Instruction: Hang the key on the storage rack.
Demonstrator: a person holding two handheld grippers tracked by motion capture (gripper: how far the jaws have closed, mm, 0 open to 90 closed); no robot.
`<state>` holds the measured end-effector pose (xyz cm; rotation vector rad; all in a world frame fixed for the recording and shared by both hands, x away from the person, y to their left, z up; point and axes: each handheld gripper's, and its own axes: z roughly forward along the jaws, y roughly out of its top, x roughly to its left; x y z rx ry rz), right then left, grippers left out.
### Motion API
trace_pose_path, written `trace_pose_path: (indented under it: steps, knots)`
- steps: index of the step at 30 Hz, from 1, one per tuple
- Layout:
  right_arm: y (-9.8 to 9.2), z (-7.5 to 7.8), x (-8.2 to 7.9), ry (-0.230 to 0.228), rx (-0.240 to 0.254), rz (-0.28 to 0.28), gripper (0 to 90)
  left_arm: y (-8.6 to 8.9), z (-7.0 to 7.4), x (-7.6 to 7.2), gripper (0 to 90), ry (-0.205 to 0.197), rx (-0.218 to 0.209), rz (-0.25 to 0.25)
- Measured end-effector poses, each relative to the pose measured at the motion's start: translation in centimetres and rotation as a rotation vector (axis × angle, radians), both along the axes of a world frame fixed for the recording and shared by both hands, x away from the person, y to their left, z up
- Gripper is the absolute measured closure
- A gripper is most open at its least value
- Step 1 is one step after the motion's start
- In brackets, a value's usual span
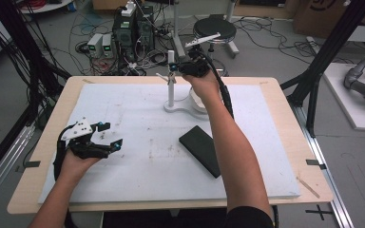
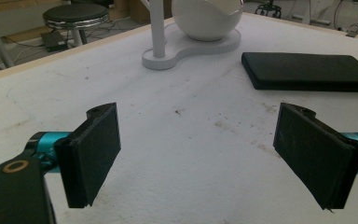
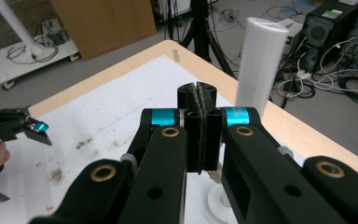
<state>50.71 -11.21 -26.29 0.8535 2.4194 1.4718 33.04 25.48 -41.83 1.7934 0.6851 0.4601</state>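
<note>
Bowl (image 2: 208, 18) top cropped; right gripper (image 3: 197, 100) closed beside post (image 3: 259, 65).

Wooden table (image 1: 285, 118) carries a white mat (image 1: 138, 142), stained in places, covering most of its top. On the mat: a white stand (image 1: 173, 102) with upright post and round bowl near the far edge; a flat black case (image 1: 200, 150) lying just right of centre

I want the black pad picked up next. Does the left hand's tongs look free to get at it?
Probably yes: the left tongs stand open over bare white mat, and nothing lies between them and the black pad.
</note>
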Motion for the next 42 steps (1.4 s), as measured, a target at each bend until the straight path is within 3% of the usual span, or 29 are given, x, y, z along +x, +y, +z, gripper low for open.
trace_pose_path:
  steps: [11, 12, 17, 20, 21, 24, 30, 31, 33, 35, 42]
  knots:
    - [-0.1, -0.2, 0.2, -0.011, 0.018, -0.044, 87.9, 0.1, 0.0, 0.0, 14.7, 0.001, 0.000, -0.003]
    - [-0.3, 0.0, 0.1, -0.027, 0.038, -0.054, 84.9, 0.0, 0.0, 0.0, 14.7, 0.000, 0.000, -0.002]
    - [-1.0, 0.7, -0.6, -0.045, 0.023, -0.066, 77.6, 0.0, 0.0, 0.0, 14.7, -0.001, 0.004, -0.004]
    - [-1.9, 1.0, -1.7, -0.074, 0.005, -0.084, 64.7, 0.0, 0.0, 0.0, 14.7, 0.003, 0.004, -0.004]
    - [-2.5, 1.0, -2.7, -0.095, -0.018, -0.103, 58.4, -0.1, 0.0, 0.0, 14.7, 0.005, 0.003, -0.002]
    - [-3.4, 0.7, -3.6, -0.104, -0.015, -0.110, 55.4, -0.2, 0.0, -0.1, 14.7, 0.005, 0.008, -0.007]
    - [-6.2, 0.2, -5.9, -0.056, -0.029, -0.110, 40.4, -0.4, 0.2, -0.2, 14.7, 0.005, 0.009, -0.010]
    - [-7.3, 0.0, -7.0, -0.082, 0.001, -0.112, 39.5, -0.5, 0.2, -0.1, 14.7, 0.005, 0.010, -0.011]
    - [-8.0, -0.1, -7.4, -0.084, 0.003, -0.115, 38.1, -0.6, 0.2, -0.1, 14.7, 0.006, 0.010, -0.012]
    - [-9.9, -0.7, -8.8, -0.097, 0.014, -0.130, 35.8, -0.7, 0.2, 0.0, 14.7, 0.010, 0.012, -0.016]
    - [-13.9, -2.4, -11.0, -0.091, 0.035, -0.181, 29.1, -1.0, 0.1, 0.1, 14.7, 0.018, 0.035, -0.009]
